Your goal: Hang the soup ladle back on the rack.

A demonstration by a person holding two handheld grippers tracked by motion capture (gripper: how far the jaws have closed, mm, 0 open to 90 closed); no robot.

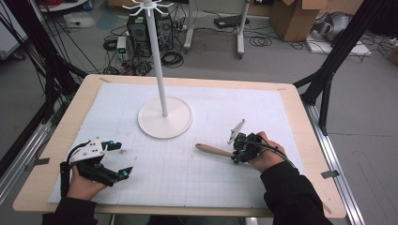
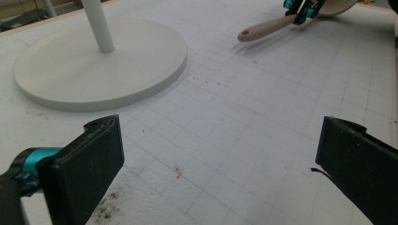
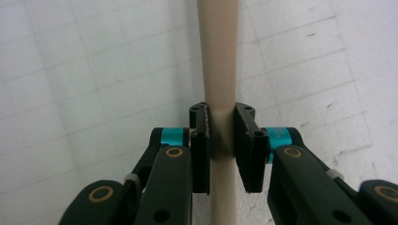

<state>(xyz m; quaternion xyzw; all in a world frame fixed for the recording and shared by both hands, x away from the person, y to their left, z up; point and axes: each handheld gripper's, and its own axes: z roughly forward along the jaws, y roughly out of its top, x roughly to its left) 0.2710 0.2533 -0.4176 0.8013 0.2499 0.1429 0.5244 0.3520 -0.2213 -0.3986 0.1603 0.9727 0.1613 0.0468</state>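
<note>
A beige wooden utensil lies on the white gridded mat (image 1: 220,101), its long handle (image 1: 211,150) pointing left toward the middle. My right gripper (image 1: 234,154) is shut on that handle. In the right gripper view the two black pads (image 3: 246,140) press the handle (image 3: 218,56) from both sides. In the left gripper view the same handle (image 2: 267,29) and the right gripper (image 2: 300,9) lie far off, with the utensil's wider end (image 2: 338,5) behind them. My left gripper (image 1: 123,159) rests at the mat's left front, open and holding nothing (image 2: 220,154).
A white stand with a round base (image 1: 165,126) and a tall thin pole (image 1: 157,61) stands mid-table, seen close in the left gripper view (image 2: 94,65). The wooden table rim (image 1: 300,117) frames the mat. Black frame legs (image 1: 331,61), computers and boxes stand on the floor beyond.
</note>
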